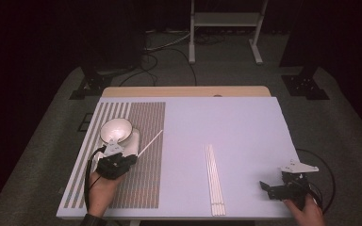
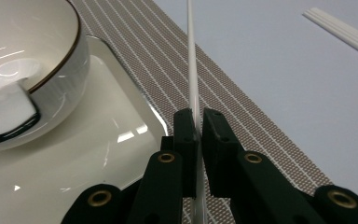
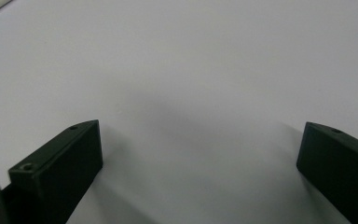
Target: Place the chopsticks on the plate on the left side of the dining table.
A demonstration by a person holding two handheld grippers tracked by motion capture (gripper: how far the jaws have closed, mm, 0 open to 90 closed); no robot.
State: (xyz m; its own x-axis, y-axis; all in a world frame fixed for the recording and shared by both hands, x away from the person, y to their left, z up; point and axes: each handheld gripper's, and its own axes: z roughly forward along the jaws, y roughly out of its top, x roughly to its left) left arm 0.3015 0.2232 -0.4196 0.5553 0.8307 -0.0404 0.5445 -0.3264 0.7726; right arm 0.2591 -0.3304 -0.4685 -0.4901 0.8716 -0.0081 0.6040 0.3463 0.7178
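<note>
My left gripper [image 1: 131,157] [image 2: 198,116] is shut on a thin white chopstick [image 1: 150,143] [image 2: 191,60] that slants up and to the right over the striped brown placemat [image 1: 143,141] [image 2: 242,107]. Just left of it, a white bowl with a dark rim [image 1: 116,130] [image 2: 32,70] sits on a glossy cream tray [image 1: 131,141] [image 2: 98,154]. A row of white chopsticks [image 1: 215,179] [image 2: 345,35] lies on the pale table near its front middle. At the front right, my right gripper [image 1: 263,188] [image 3: 200,149] stands open low over bare tabletop, with nothing between its jaws.
The pale tabletop [image 1: 226,127] ends in a wooden far edge [image 1: 184,91]. Beyond it are a white stand's legs [image 1: 224,33] and cables on the grey floor. A white block lies inside the bowl [image 2: 7,112].
</note>
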